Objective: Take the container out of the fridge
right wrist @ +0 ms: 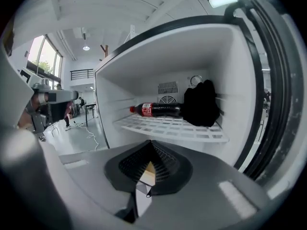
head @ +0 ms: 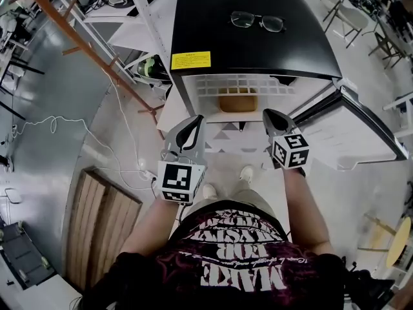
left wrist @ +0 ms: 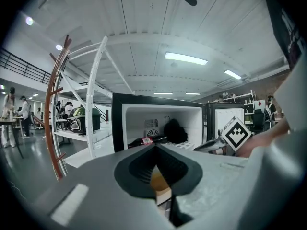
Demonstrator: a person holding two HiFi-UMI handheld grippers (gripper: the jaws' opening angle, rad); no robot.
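A small black fridge (head: 251, 34) stands open in front of me. A tan container (head: 237, 102) sits on its lower level, under the white wire shelf (right wrist: 170, 127). A sliver of the container (left wrist: 158, 178) shows below the left jaws' meeting point, and a tan corner (right wrist: 148, 171) shows the same way in the right gripper view. My left gripper (head: 195, 120) hangs just outside the fridge's left front, shut and empty. My right gripper (head: 270, 113) is level with it at the right front, also shut on nothing.
A cola bottle (right wrist: 160, 110) lies on the wire shelf beside a black bundle (right wrist: 201, 104). The fridge door (head: 352, 131) swings out to the right. Glasses (head: 257, 21) rest on the fridge top. A white rack (left wrist: 96, 104) stands left; a wooden panel (head: 106, 225) lies on the floor.
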